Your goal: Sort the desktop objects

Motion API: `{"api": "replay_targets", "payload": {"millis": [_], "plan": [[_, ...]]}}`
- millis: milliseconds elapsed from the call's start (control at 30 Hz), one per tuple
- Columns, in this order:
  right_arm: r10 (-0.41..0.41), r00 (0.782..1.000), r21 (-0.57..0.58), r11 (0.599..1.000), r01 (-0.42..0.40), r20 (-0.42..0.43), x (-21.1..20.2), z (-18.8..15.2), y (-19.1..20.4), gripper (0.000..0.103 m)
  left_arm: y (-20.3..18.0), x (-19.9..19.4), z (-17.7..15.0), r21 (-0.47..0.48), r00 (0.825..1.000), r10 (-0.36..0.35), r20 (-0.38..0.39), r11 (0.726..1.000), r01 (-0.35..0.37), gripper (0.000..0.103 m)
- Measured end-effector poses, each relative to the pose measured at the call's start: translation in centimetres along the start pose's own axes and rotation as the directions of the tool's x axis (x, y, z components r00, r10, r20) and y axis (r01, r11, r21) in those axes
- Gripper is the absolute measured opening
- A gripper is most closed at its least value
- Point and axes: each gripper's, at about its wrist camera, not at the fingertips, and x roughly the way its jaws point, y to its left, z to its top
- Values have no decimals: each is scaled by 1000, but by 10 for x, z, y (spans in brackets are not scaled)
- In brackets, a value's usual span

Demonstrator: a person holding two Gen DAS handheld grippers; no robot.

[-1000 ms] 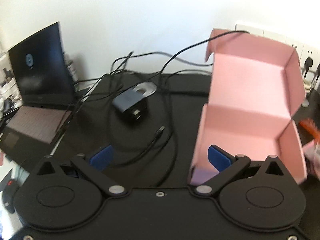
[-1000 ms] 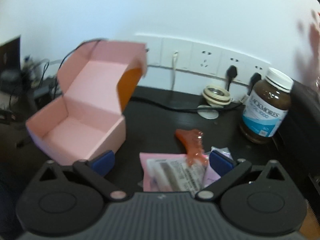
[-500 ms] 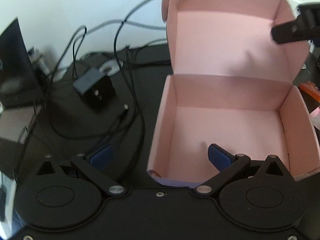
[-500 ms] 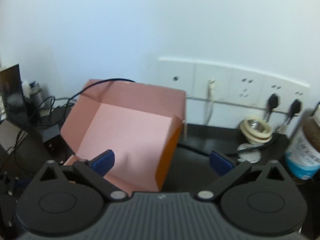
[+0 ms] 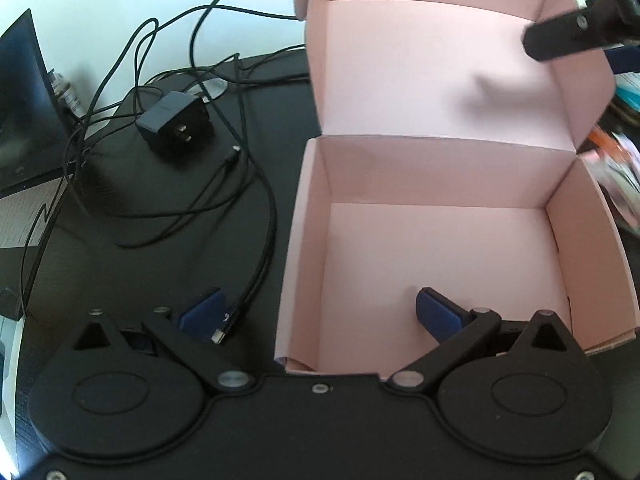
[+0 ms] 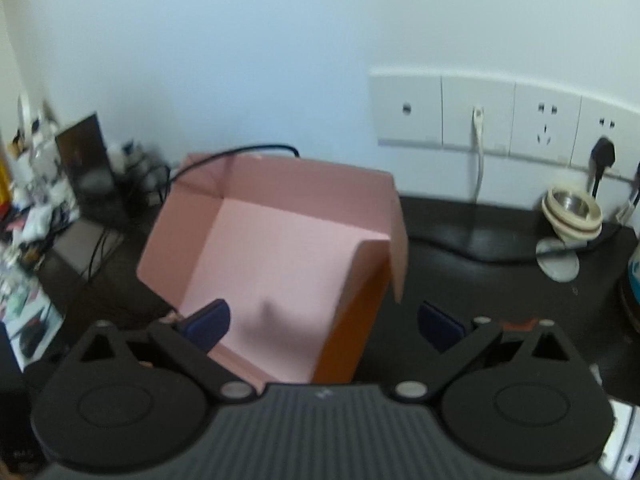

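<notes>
Both grippers, left (image 5: 318, 312) and right (image 6: 324, 322), gape empty; open pink cardboard box (image 5: 440, 248) holds nothing, black charger (image 5: 174, 128) at ten o'clock unsorted.

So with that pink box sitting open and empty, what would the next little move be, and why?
Probably the left gripper closes on the box's near wall to steady it. Its jaws are open and straddle that wall, one finger inside and one outside. The box holds nothing yet, and the right gripper, also open and empty, hovers by the lid.

Both tongs (image 5: 320, 312) (image 6: 323, 322) are black, round-hubbed, silver-screwed, with seemingly dark blue fingertips (image 5: 434, 312).
</notes>
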Motion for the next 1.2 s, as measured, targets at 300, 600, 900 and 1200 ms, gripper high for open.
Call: {"api": "replay_targets", "payload": {"millis": [300,600,900,1200], "plan": [[108,989,118,986,-119,99,-88,18,-20,102,-2,-11,-19,18,1000,-13,0,1000,13,103],[299,953,505,829,-239,-39,6,103,3,102,-9,-11,-13,22,999,-2,35,1000,2,103],[331,920,695,712,-97,-210,83,129,12,102,-6,-7,-13,-19,1000,0,26,1000,0,103],[292,915,367,913,-179,-280,122,194,110,102,-15,-9,-14,5,1000,-7,28,1000,7,103]]}}
